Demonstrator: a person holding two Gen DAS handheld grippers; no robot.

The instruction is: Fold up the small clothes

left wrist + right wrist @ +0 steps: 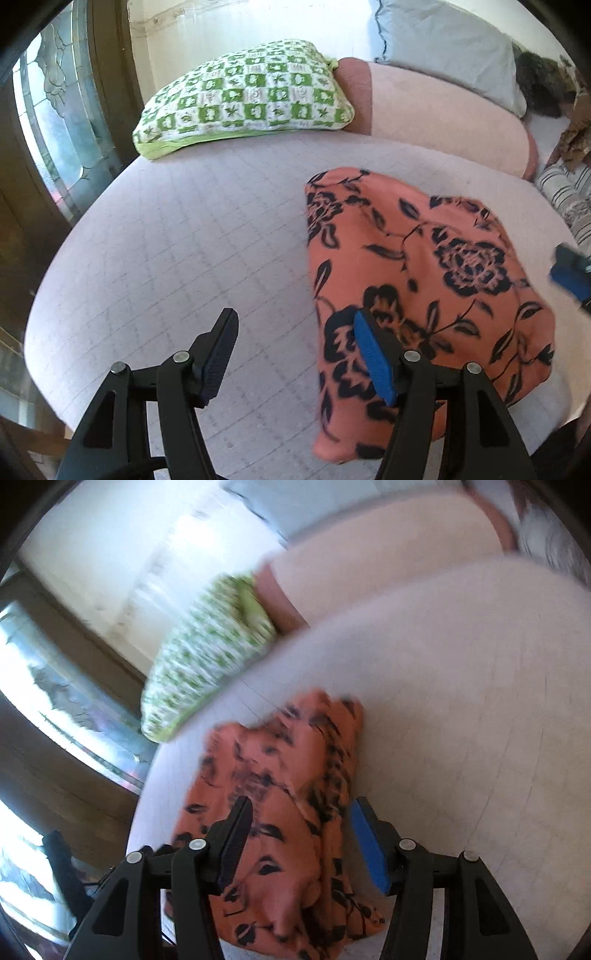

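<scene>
Surface: a pale quilted bedcover (177, 236) with a faint grid of stitched lines fills the middle of both views; its left edge curves down towards a wooden door frame and a panel of patterned glass (55, 122).

Task item: an orange cloth with dark flowers (424, 266) lies folded into a rough rectangle on the right half of the bedcover in the left wrist view. Its left edge runs straight from far to near. Its near corner drapes towards the near edge of the bed.

Left gripper (295, 354): the jaws stand apart with nothing between them. The blue pad of the right finger (373, 358) sits over the cloth's left edge; whether it touches the fabric cannot be told. The black left finger hangs over bare cover.

Right gripper (301, 843): the jaws stand apart. The cloth shows between and beyond the fingers, but the pads do not press on it. This view is blurred.

Open room: bare cover stretches left of the cloth, and in the right wrist view to its right as well.

Far edge: a green and white checked pillow (243, 99) lies at the far left, beside a pink folded blanket (436, 110), well apart from the cloth.

Right edge: striped fabric (569, 195) sits at the border.
</scene>
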